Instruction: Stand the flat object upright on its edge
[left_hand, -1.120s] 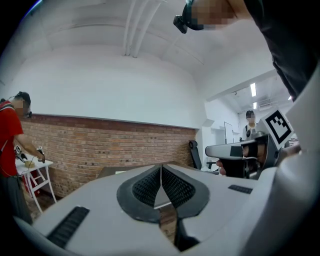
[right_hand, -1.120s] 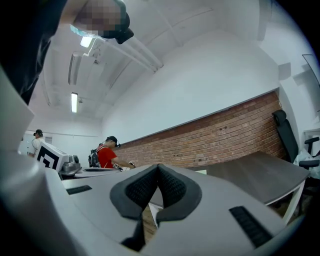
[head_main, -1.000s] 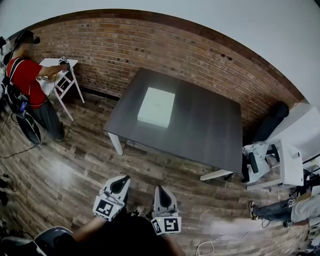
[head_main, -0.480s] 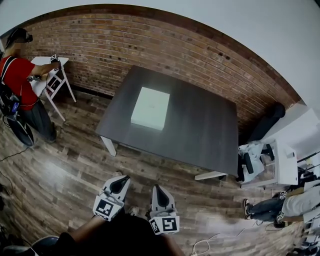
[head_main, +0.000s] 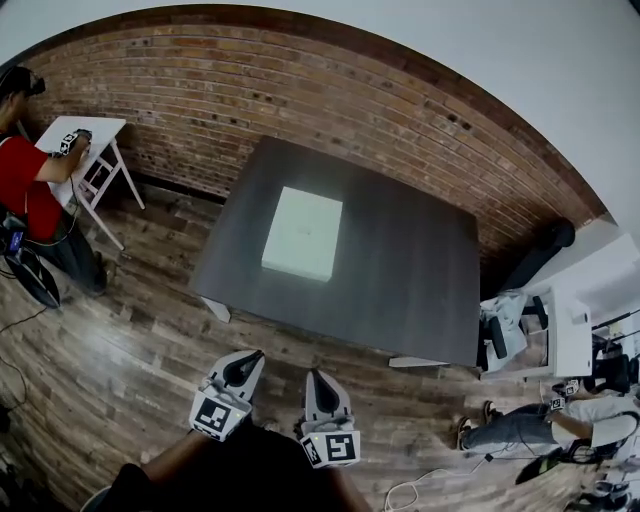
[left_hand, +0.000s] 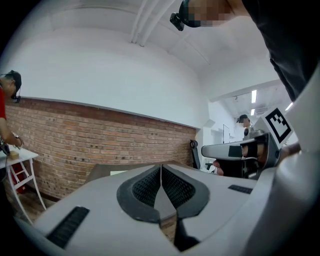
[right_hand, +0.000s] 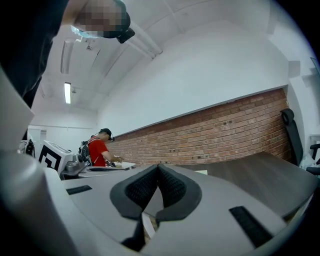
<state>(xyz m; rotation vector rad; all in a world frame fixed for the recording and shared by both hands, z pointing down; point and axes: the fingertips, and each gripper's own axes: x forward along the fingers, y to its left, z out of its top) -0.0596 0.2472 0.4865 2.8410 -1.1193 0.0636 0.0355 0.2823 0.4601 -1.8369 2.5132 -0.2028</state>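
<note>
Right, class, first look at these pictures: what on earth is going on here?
A person holds the left tongs and right tongs over the wooden floor, short of the dark table. Both are shut and empty. The white flat box lies flat on the table, untouched, not yet on edge. Someone in red works at a small white table.

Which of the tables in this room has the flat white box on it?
The big dark table in the middle; the flat white box lies on its left half. The small white table, far left, has a person at it.
</note>
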